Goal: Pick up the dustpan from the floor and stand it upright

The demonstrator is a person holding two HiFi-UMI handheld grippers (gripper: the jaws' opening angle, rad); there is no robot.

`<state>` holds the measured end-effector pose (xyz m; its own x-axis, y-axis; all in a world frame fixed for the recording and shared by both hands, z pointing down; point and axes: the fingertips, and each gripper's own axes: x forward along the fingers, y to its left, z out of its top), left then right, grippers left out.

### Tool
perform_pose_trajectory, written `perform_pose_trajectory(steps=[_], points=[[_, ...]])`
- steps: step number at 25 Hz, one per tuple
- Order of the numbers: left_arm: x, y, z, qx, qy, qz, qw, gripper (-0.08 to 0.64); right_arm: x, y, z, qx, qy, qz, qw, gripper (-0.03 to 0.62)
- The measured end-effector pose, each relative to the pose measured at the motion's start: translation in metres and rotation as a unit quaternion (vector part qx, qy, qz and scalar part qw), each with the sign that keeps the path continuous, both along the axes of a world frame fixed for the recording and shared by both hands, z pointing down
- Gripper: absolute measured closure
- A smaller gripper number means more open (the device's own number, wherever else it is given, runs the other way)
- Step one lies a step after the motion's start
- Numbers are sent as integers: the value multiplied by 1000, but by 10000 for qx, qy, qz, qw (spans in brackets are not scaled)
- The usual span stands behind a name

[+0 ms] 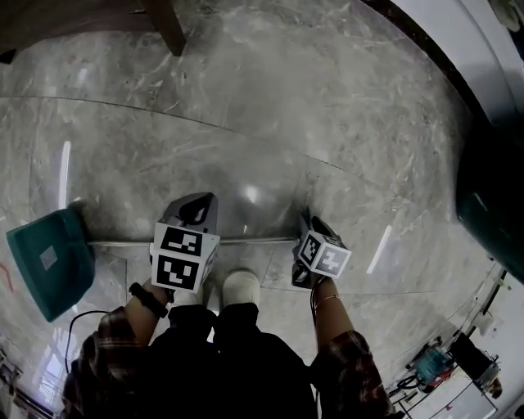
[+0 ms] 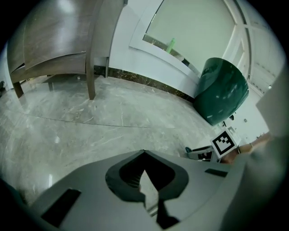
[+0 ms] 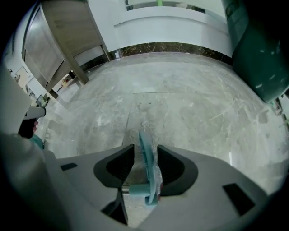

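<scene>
The dustpan has a teal pan (image 1: 49,262) at the left and a long metal handle (image 1: 254,241) running level across in front of me. My left gripper (image 1: 195,219) sits over the handle nearer the pan. Its jaws stand close together on a sliver of the metal handle (image 2: 148,186). My right gripper (image 1: 307,229) is shut on the handle's far end, and the teal end grip (image 3: 146,162) stands upright between its jaws. The marker cube of the right gripper (image 2: 224,142) shows off to the right in the left gripper view.
Grey marble floor (image 1: 270,123) lies all round. A wooden table leg (image 1: 168,24) stands ahead at the left. A large dark green bin (image 1: 491,204) is at the right by the white wall. My shoe (image 1: 241,288) is just under the handle. Cables and tools (image 1: 434,364) lie at the lower right.
</scene>
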<state>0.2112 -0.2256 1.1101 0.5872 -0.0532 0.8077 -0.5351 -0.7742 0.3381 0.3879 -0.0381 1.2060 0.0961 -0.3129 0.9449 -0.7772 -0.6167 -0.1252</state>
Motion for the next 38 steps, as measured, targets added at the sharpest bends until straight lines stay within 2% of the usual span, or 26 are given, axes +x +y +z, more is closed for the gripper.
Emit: perform_pose_trajectory(steps=[5,6,7,11,18,26,32,38], points=[[-1,-3,5,-82,-36,72,9999,560,2,6,9,-238,1,68,9997,432],[-4,-3,5,-99,-45,77,9999,559,3,7,9,-264,19,99,9996,443],[-6,-2,5,-111,-61,85,9999,558,3,9,10,-310,25,92,9995,480],[-14,-3,-1,-102,-117,72,9999,559,-1,11,3,-480,-48,-48,9988,495],[-32,-2,-41,-242,-143,-394,9988,558,-3,5,-52,-330,-147,159,9992,494],[-55,26,-132,-327,32,-529,9981,558,-31,8,-157,-83,-44,186,9998,494],[-48,34,-240,-206,292,-413,9985,559,-49,1,-266,75,79,39,9999,486],[-27,20,-336,15,621,-573,9964,558,-38,-10,-363,265,302,-29,9992,472]])
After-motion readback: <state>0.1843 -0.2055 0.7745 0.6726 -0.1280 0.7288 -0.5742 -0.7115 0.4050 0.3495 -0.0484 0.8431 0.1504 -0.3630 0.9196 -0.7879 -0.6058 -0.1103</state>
